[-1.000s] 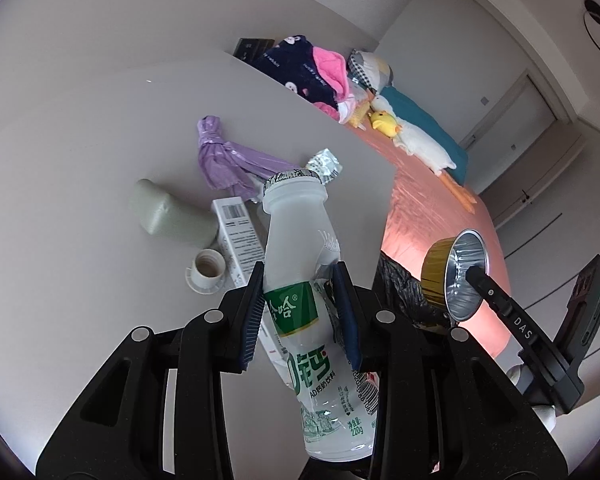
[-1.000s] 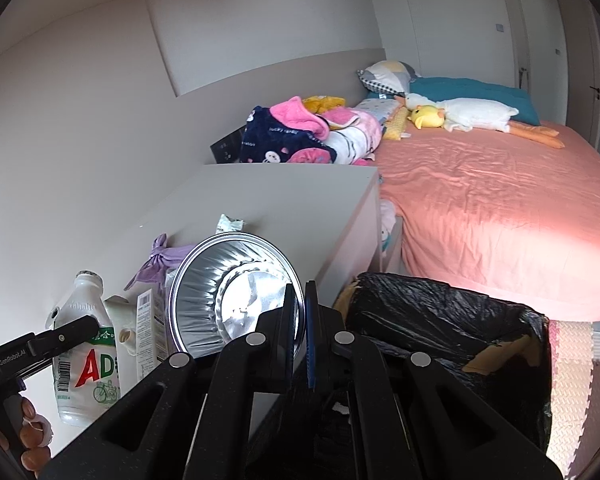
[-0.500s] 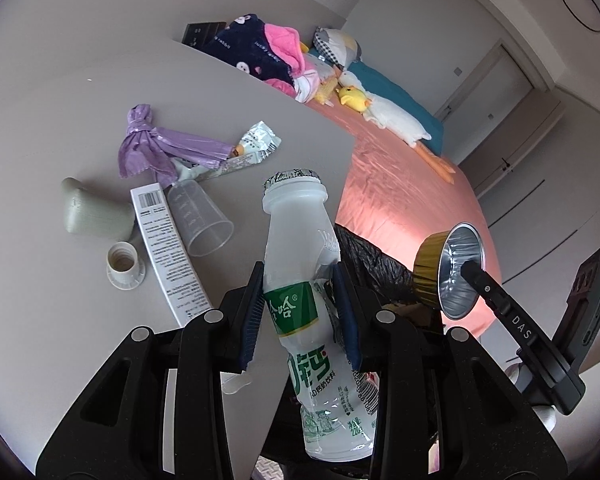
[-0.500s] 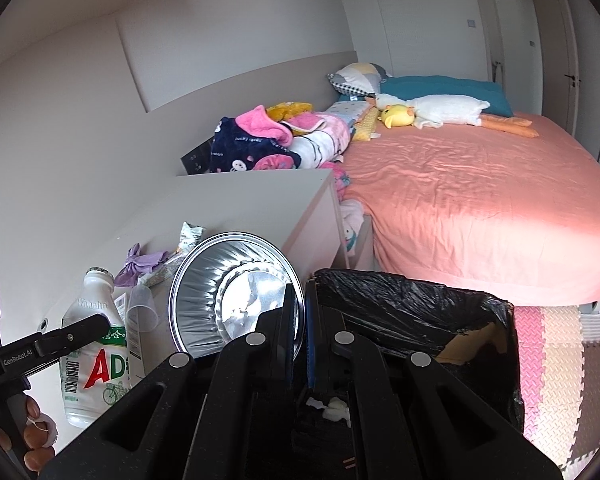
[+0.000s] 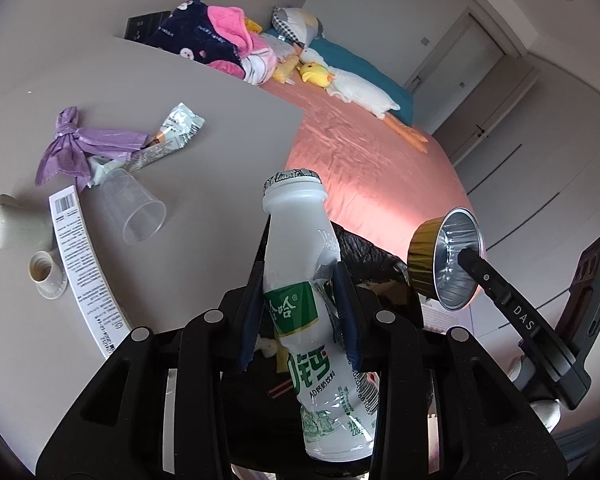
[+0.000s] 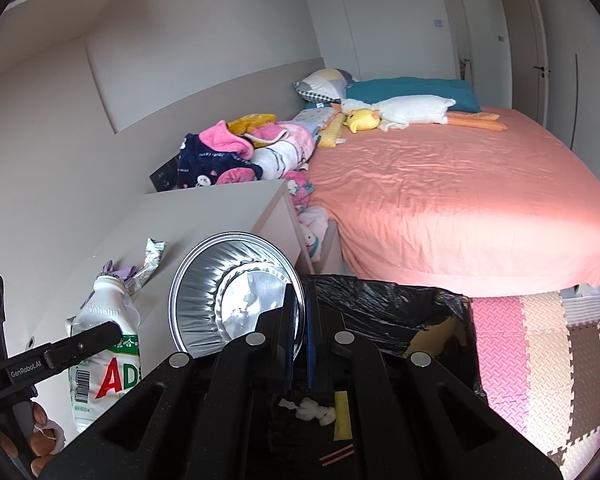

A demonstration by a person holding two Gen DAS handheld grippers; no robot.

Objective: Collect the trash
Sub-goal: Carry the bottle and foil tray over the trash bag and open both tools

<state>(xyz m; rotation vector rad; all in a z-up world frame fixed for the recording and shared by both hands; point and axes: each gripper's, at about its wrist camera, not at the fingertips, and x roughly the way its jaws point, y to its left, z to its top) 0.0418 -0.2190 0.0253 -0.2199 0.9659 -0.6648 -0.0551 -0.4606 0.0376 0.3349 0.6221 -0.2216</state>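
Observation:
My left gripper (image 5: 300, 284) is shut on a white plastic drink bottle (image 5: 300, 248) with a green label, held upright and dented at the pads; the same bottle (image 6: 108, 344) shows at the left of the right wrist view. My right gripper (image 6: 299, 304) is shut on the rim of a foil cup (image 6: 228, 292), silver inside and gold outside (image 5: 444, 256). Both hang over a bin lined with a black bag (image 6: 400, 300) that holds paper scraps. On the grey table (image 5: 204, 112) lie a purple bag (image 5: 84, 148), a foil wrapper (image 5: 176, 128), a clear cup (image 5: 136, 208) and a white carton (image 5: 80, 264).
A grey-green lump (image 5: 16, 224) and a small white cap (image 5: 46, 276) sit at the table's left edge. A bed with a pink sheet (image 6: 440, 192), plush toys and piled clothes (image 6: 236, 152) lies beyond. Foam floor mats (image 6: 540, 344) spread to the right of the bin.
Both grippers have shifted sideways off the table toward the bin, carrying the bottle and the foil cup. More of the bin's inside and the table's litter has come into view.

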